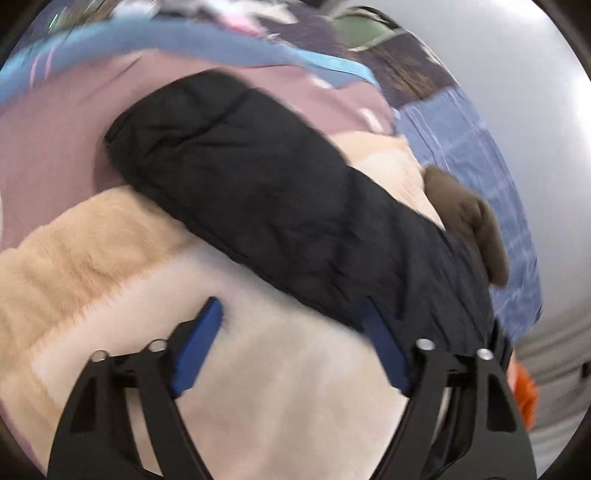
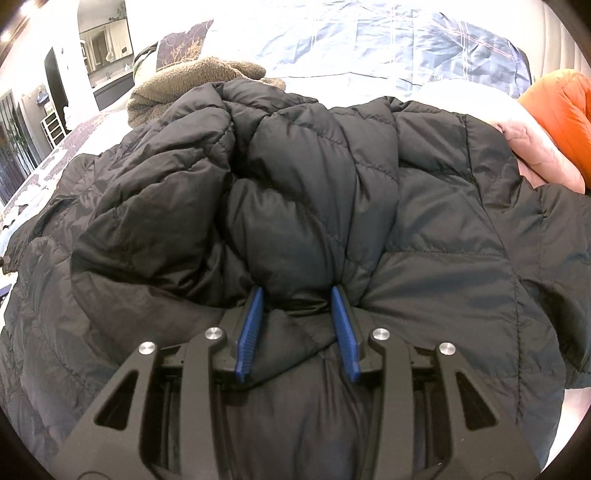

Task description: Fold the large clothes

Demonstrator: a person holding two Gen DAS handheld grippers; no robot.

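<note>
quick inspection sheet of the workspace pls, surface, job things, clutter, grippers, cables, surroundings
surface: bed with blue patterned sheet, mostly covered by clothes
job's things: black quilted puffer jacket, crumpled; one sleeve lies across a cream fleece garment
clutter: brown fuzzy garment, mauve pink garment, orange item
grippers: right gripper pinches a bunched jacket fold; left gripper open above the fleece, nothing between its pads, view blurred
cables: nothing seen
surroundings: bright room, mirror at far left
</note>
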